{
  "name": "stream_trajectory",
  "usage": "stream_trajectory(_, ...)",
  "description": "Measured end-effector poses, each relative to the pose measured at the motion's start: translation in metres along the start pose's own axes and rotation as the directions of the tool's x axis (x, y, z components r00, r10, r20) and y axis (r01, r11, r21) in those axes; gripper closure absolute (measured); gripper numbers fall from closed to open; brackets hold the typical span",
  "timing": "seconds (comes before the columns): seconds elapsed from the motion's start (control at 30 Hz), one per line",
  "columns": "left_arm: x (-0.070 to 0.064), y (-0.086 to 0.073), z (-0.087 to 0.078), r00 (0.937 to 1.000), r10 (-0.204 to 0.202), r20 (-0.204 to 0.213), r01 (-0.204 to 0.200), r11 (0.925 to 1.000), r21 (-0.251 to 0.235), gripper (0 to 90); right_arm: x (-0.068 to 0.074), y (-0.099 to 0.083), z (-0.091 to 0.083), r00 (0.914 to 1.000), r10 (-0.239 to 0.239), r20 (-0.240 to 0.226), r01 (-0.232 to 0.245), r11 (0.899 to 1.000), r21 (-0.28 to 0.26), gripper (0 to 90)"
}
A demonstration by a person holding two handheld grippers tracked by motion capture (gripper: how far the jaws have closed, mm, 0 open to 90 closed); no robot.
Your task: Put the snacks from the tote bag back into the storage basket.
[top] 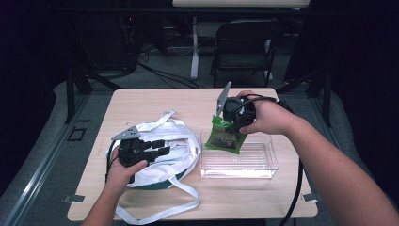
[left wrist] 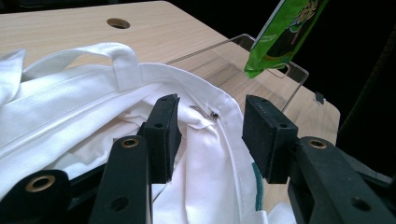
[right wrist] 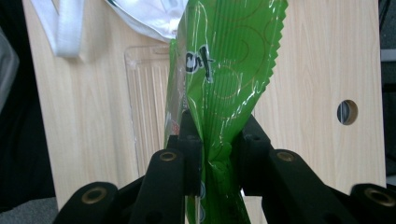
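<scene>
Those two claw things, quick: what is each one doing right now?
Left gripper: open, fingers either side of the white bag's rim.
Right gripper: closed, holding the green snack packet.

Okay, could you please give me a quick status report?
Right gripper shut on green snack packet, above clear tray. Left gripper open at white tote bag rim. Nothing in the way.

Your green snack packet (top: 227,137) hangs crinkled above the clear plastic tray (top: 263,162); your white tote bag (top: 176,141) lies slumped, seemingly open.
</scene>
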State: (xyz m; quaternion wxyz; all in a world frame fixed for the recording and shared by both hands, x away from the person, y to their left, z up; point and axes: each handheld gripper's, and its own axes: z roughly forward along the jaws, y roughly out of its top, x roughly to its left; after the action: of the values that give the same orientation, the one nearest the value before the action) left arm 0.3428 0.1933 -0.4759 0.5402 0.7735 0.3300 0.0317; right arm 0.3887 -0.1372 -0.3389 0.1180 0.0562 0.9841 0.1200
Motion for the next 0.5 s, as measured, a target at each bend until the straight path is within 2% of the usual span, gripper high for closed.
stream_trajectory(0.2,0.003,-0.004,-0.005,0.9999,-0.011,-0.01,0.011,0.9999,-0.003,55.8,-0.002,-0.002,0.008,0.9995,-0.022,0.024,0.021,0.999,0.034,74.9)
stream_trajectory(0.5,0.009,-0.007,-0.011,0.9992,-0.028,-0.027,0.027,0.9996,-0.005,55.8,-0.005,-0.002,0.022,0.9986,-0.038,0.037,0.036,0.998,0.056,74.9)
